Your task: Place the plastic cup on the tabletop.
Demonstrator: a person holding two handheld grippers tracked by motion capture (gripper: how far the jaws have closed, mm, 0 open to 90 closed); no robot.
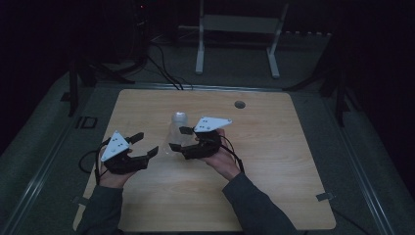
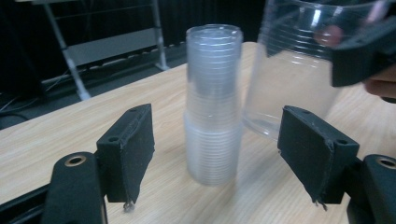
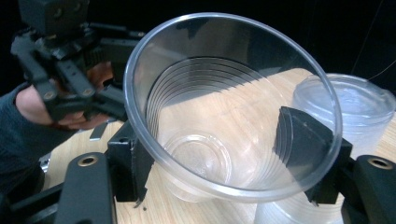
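My right hand-held gripper (image 3: 219,154) squeezes one clear cup (image 3: 233,107) just beside the cup stack (image 2: 213,102) on the desk (image 1: 274,161), and my left hand-held gripper (image 2: 229,154), open and empty, could knock the stack over if I push in crooked.

Left gripper (image 1: 146,144) fingers apart, empty; right gripper (image 1: 177,138) fingers clamped.
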